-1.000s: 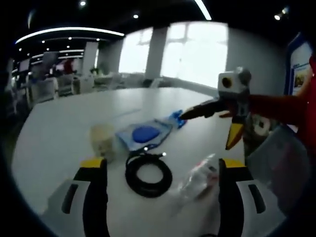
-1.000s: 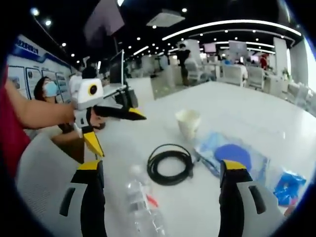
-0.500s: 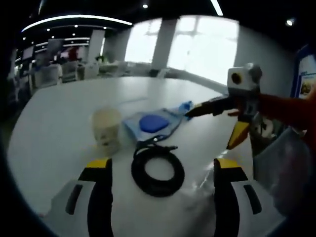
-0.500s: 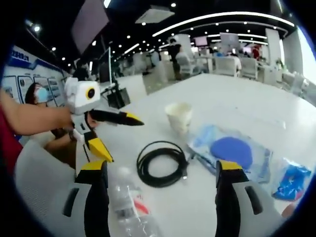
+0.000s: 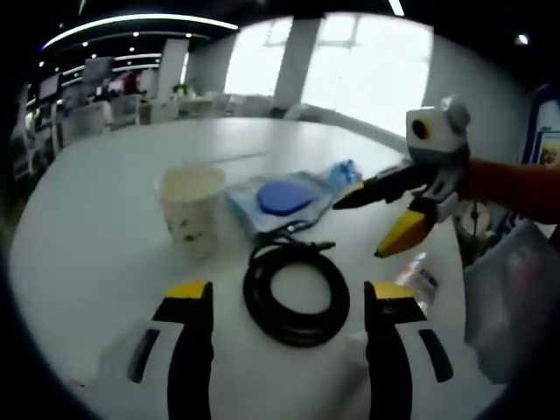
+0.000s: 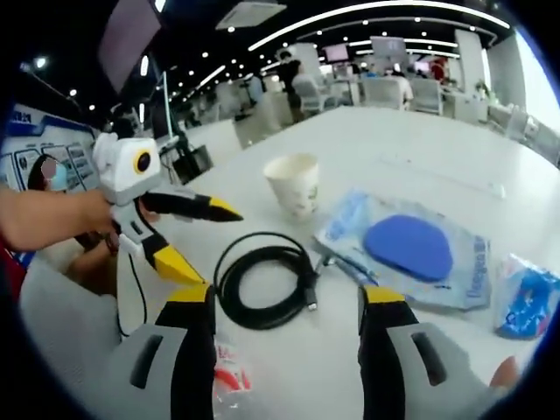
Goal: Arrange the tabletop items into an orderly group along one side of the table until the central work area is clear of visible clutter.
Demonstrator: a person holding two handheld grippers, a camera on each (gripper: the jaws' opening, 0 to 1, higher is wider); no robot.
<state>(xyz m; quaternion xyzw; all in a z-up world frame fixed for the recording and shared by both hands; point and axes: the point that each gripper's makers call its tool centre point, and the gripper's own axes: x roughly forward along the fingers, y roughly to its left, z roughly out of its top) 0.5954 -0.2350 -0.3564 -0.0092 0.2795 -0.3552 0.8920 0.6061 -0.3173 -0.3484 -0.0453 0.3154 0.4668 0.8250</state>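
Two grippers hang over a white table (image 5: 87, 236), both with jaws spread wide and nothing between them. In the left gripper view the left gripper (image 5: 284, 302) looks down on a coiled black cable (image 5: 296, 293) lying between its yellow-tipped jaws on the tabletop. Beyond the cable, to the left, a paper cup (image 5: 189, 208) stands upright; just beside it to the right lies a clear pouch (image 5: 284, 199) holding a blue disc, and a blue packet (image 5: 344, 171) sits at the pouch's far end. The right gripper (image 5: 381, 219) comes in from the right, its jaws parted above the table near the packet, and a clear bottle (image 5: 419, 278) lies on its side below it. In the right gripper view the right gripper (image 6: 284, 302) faces the same cable (image 6: 262, 282), with the cup (image 6: 293, 183) behind it, the pouch (image 6: 411, 254) to the right and the packet (image 6: 525, 296) at the far right. The left gripper (image 6: 206, 236) enters from the left, held by a hand (image 6: 92, 214), jaws apart. The bottle (image 6: 229, 385) lies at the bottom, between the right gripper's jaws.
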